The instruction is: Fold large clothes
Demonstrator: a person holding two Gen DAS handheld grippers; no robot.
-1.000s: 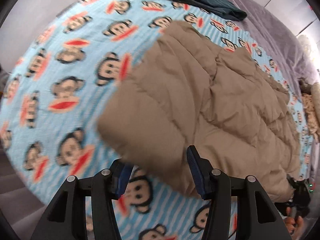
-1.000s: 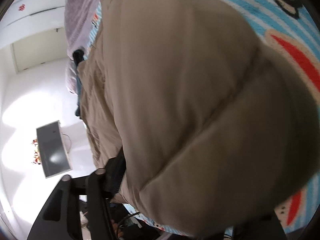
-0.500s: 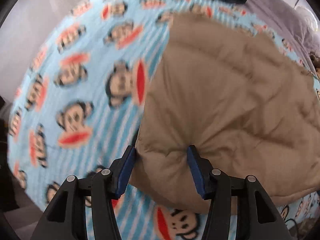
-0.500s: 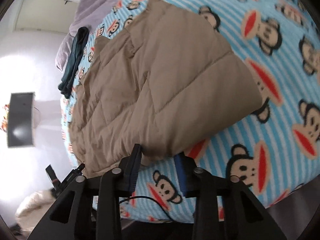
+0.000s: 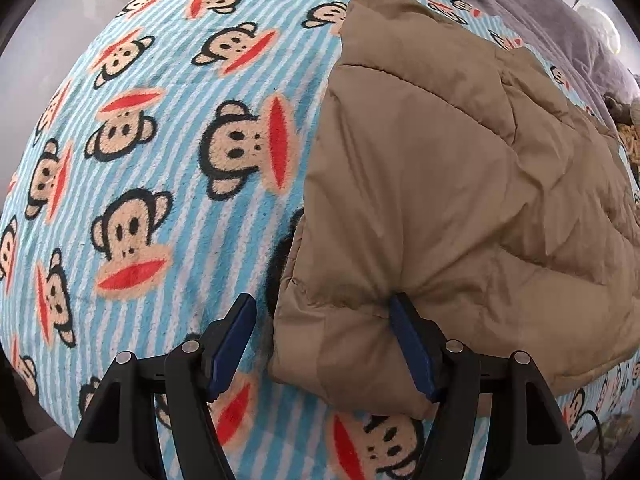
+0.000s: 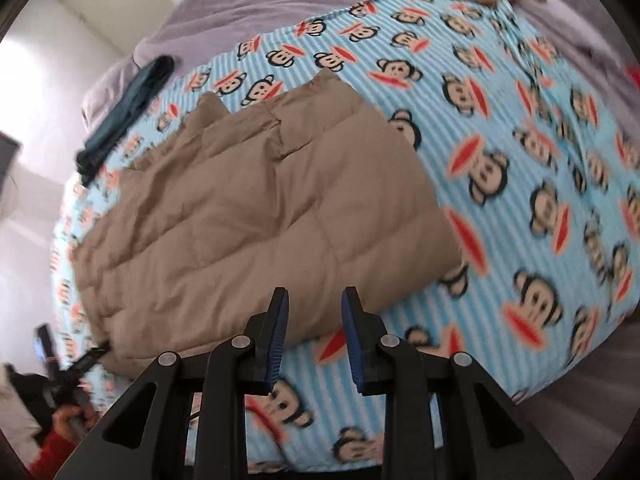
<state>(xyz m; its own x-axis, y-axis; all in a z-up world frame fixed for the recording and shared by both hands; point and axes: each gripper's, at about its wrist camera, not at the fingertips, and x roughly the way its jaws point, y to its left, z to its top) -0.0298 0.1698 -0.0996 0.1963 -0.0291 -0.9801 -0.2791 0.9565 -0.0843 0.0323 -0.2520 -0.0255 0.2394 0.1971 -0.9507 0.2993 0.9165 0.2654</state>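
While left gripper [image 5: 322, 338] jaws widen around jacket [image 5: 440, 184] corner | right gripper [image 6: 314, 336] jaws narrowing, empty

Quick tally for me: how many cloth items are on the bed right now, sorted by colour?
Tan: 1, the puffy jacket lying folded on the blanket.
Dark teal: 1, the folded garment near the bed's far edge.
Blue striped monkey print: 1, the blanket under both.
Lavender: 1, the cover beyond the blanket.
Total: 4.
A furry beige heap at the far end is too unclear to count.
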